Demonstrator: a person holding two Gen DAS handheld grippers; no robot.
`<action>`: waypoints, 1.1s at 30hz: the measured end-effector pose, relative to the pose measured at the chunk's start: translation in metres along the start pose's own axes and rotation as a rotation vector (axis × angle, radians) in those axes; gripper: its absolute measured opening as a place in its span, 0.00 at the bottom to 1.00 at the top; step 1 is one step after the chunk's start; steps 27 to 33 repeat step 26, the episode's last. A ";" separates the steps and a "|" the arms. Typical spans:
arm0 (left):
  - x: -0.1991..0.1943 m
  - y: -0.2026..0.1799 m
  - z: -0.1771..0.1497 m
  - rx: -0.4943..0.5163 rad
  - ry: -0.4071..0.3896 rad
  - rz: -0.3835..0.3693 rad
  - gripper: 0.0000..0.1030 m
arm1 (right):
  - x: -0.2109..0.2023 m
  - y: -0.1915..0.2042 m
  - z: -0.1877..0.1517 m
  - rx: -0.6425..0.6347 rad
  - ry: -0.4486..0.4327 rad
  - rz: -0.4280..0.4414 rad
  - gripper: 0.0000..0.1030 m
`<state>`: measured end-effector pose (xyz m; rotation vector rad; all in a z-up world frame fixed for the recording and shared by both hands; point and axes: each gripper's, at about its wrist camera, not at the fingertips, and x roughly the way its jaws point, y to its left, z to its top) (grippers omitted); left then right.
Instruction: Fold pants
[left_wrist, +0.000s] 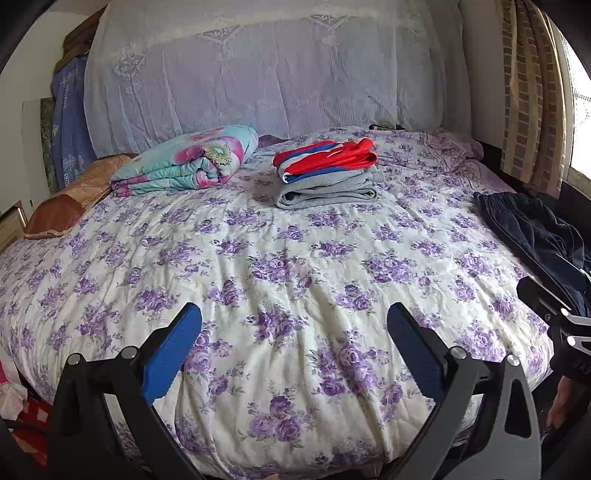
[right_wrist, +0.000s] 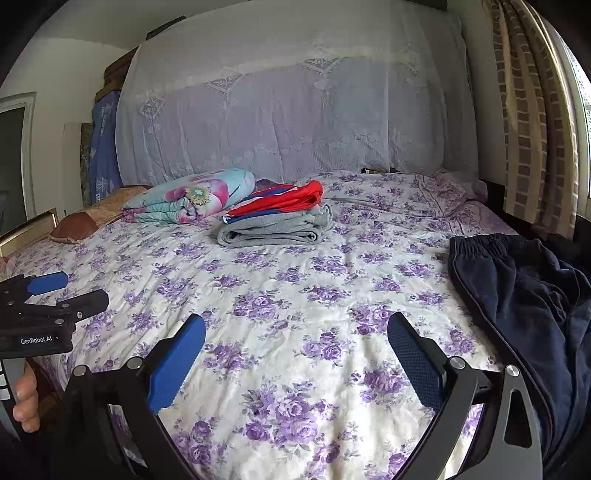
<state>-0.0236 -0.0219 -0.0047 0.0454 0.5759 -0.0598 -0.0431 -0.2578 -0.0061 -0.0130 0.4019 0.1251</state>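
Right wrist view: dark navy pants (right_wrist: 524, 295) lie crumpled at the right edge of the bed (right_wrist: 295, 332), gathered elastic waistband toward the headboard, the cloth looking thin, soft and limp, so it will likely sag and slide unless taken by the firmer waistband or a hem. Just left of them the right gripper (right_wrist: 295, 354) hovers with fingers spread and empty, and the left gripper (left_wrist: 293, 332), further left over bare quilt, is likewise released. Beyond, mid-bed, sit a stack of folded clothes (right_wrist: 275, 218) and a rolled floral blanket (right_wrist: 192, 197).
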 end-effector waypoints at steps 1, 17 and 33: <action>0.001 0.000 0.000 -0.003 0.003 -0.003 0.95 | 0.001 0.001 0.000 -0.003 0.002 0.000 0.96; 0.009 0.001 0.000 -0.016 0.012 -0.037 0.95 | 0.000 0.007 0.002 -0.033 -0.009 -0.014 0.97; 0.014 0.009 -0.002 -0.046 0.041 -0.009 0.95 | 0.000 0.008 0.000 -0.033 -0.009 -0.019 0.97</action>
